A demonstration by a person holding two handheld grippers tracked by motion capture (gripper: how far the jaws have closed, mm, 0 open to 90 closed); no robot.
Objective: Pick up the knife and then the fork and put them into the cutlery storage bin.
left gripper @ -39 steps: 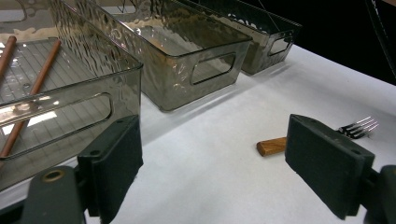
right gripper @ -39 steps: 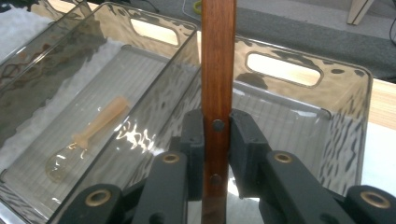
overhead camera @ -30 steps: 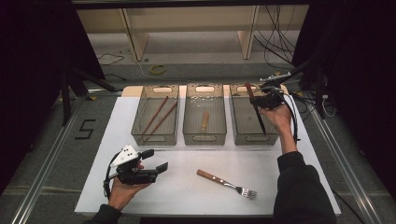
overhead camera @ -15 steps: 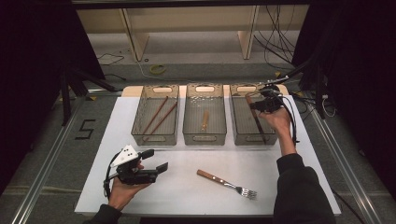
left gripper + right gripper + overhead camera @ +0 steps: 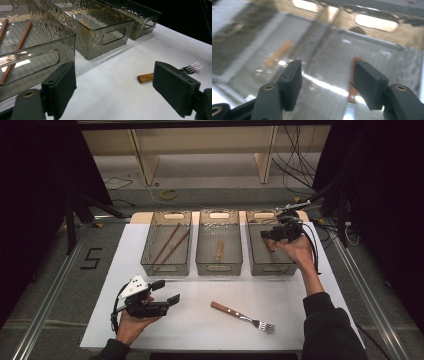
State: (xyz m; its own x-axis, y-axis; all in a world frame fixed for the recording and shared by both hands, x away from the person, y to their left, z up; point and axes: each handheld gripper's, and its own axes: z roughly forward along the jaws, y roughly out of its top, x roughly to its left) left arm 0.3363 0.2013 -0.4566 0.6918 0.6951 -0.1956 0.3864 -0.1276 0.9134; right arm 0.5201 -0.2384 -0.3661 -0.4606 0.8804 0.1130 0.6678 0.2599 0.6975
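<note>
A person's right gripper hovers with spread, empty jaws over the rightmost smoky clear plastic bin, above a wooden-handled utensil lying inside. The left gripper, jaws also spread, rests near a wooden-handled metal fork on the white table. Lifting carelessly, a jaw could snag the bin's wall and shift it.

Two brown chopsticks lie slanted in the left bin; the middle bin holds a short wooden piece, possibly a handle.
</note>
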